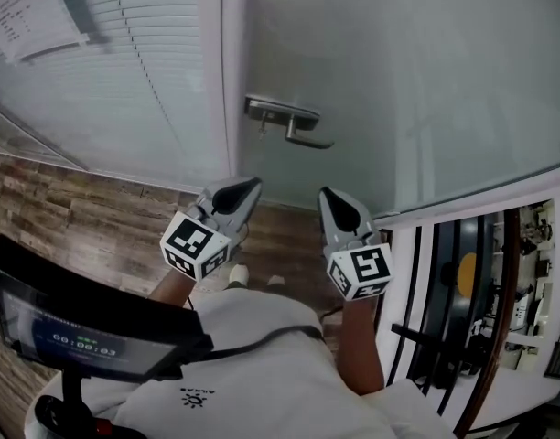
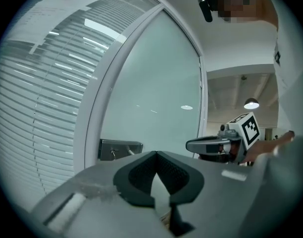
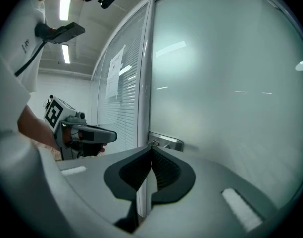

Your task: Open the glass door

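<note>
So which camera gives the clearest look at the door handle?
The head view: the door handle shows whole, plate and lever, with nothing over it. The left gripper view catches mostly its plate, low in the picture; in the right gripper view it just peeks over the right gripper.

Up and left of the door handle (image 1: 294, 126), the printed sheet (image 1: 28, 12) on the blinds (image 1: 124, 80) is cut off by the picture's edge, and its print is too small to read. The left gripper (image 2: 155, 153) hides part of the handle's plate (image 2: 119, 149). The right gripper (image 3: 151, 148) covers most of the handle. Well below the handle, the screen (image 1: 79, 341) shows digits, perhaps a timer, too blurred to read.
</note>
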A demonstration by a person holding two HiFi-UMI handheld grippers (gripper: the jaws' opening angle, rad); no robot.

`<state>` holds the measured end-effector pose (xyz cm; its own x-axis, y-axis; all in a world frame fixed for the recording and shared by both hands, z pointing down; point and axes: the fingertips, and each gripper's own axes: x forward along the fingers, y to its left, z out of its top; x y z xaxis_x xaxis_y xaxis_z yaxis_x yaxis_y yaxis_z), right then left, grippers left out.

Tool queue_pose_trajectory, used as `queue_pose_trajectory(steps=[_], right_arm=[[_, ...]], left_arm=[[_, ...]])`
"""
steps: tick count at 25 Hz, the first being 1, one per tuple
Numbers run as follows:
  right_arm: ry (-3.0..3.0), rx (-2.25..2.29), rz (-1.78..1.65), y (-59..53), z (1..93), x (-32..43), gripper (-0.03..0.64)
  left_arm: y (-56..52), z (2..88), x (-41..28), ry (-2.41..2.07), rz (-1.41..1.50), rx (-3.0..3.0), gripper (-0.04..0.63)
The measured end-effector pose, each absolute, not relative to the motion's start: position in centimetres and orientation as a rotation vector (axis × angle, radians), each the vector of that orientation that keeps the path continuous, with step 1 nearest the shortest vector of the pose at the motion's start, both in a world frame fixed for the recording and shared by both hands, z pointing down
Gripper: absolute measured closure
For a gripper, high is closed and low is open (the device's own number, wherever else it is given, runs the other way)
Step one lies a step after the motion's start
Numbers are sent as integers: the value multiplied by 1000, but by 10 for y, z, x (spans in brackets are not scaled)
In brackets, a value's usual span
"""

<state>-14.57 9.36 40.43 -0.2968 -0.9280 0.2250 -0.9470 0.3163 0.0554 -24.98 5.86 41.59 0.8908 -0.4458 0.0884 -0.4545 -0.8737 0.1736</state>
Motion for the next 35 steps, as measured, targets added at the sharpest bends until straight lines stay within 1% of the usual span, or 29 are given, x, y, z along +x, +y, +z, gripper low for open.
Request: queue_pose_trajectory(steps=[6, 10, 11, 13, 15, 18, 20, 32, 34, 35], right_arm=[[-2327, 1690, 61, 64, 410, -127, 607], [-2226, 1595, -62, 32, 419, -115, 601], [-2204, 1565, -89, 25, 422, -114, 567], [-2159, 1505, -135, 10, 432, -109, 523], [-2111, 1440, -175, -3, 445, -105, 453], [-2053, 1343, -226, -15, 463, -102, 375], [-2029, 1285, -244, -20, 474, -102, 338], [-1974, 1165, -314, -38, 499, -105, 334], [-1954, 1176, -337, -40, 499, -103, 344], [-1939, 1187, -354, -42, 499, -101, 368]], left_arm=[[50, 420, -240, -713, 80, 2853, 591], [42, 420, -238, -769, 79, 2831, 591], [40, 419, -238, -784, 81, 2828, 591], [37, 419, -237, -814, 85, 2824, 591], [34, 419, -235, -848, 86, 2816, 591], [33, 418, -233, -890, 90, 2805, 591], [34, 419, -232, -914, 90, 2796, 591], [32, 437, -222, -993, 127, 2746, 591], [34, 440, -221, -991, 134, 2741, 591], [35, 441, -221, -990, 137, 2739, 591]])
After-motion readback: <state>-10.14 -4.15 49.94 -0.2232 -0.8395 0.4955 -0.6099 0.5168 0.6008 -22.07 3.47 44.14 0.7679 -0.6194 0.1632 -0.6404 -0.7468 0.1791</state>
